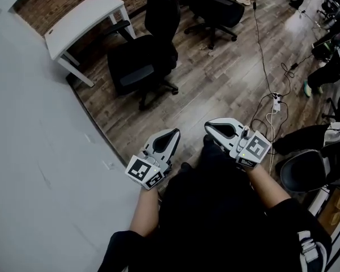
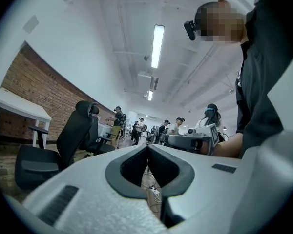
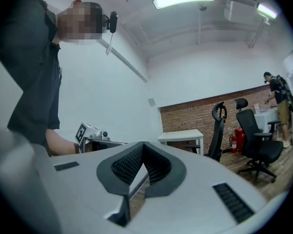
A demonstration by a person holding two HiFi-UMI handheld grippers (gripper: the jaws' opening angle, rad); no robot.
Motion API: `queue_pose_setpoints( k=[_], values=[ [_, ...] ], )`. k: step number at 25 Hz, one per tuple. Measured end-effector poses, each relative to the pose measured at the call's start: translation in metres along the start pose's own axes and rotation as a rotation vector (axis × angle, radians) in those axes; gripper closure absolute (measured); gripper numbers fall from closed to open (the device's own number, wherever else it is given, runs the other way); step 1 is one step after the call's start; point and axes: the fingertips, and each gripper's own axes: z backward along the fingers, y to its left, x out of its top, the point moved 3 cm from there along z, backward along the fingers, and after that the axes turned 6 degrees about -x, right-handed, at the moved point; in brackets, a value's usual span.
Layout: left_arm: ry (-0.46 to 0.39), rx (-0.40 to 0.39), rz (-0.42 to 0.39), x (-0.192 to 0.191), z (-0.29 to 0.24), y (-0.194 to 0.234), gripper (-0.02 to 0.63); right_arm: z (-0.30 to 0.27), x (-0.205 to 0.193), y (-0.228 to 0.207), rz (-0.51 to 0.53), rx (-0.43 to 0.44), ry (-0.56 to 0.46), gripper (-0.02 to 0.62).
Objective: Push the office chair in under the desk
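A black office chair [image 1: 144,61] stands on the wooden floor, pulled out from the white desk [image 1: 82,18] by the brick wall. Its seat is partly beside the desk's right end. In the left gripper view the chair [image 2: 63,145] is at the left, with the desk [image 2: 19,106] behind it. The right gripper view shows the desk [image 3: 180,135] and the chair [image 3: 217,130] in the distance. I hold my left gripper [image 1: 173,133] and right gripper [image 1: 211,124] close to my body, far from the chair. Both are shut with nothing in them.
A second black chair [image 1: 215,10] stands at the top of the head view. Cables and a power strip [image 1: 276,101] lie on the floor at the right. A grey wall [image 1: 34,152] runs along the left. Several people stand at the far end of the room.
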Motion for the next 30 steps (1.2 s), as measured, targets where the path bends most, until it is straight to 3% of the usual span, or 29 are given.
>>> queue_pose_setpoints(
  k=[6, 12, 30],
  values=[
    [0.004, -0.001, 0.003, -0.002, -0.019, 0.016, 0.592, -0.003, -0.003, -0.022, 0.012, -0.004, -0.027, 0.591],
    [0.018, -0.003, -0.047, 0.016, -0.055, 0.033, 0.592, -0.018, 0.003, -0.062, -0.005, 0.008, -0.051, 0.591],
    [0.032, 0.089, -0.104, 0.059, -0.193, 0.116, 0.592, -0.029, 0.054, -0.249, 0.028, 0.047, -0.105, 0.589]
  ],
)
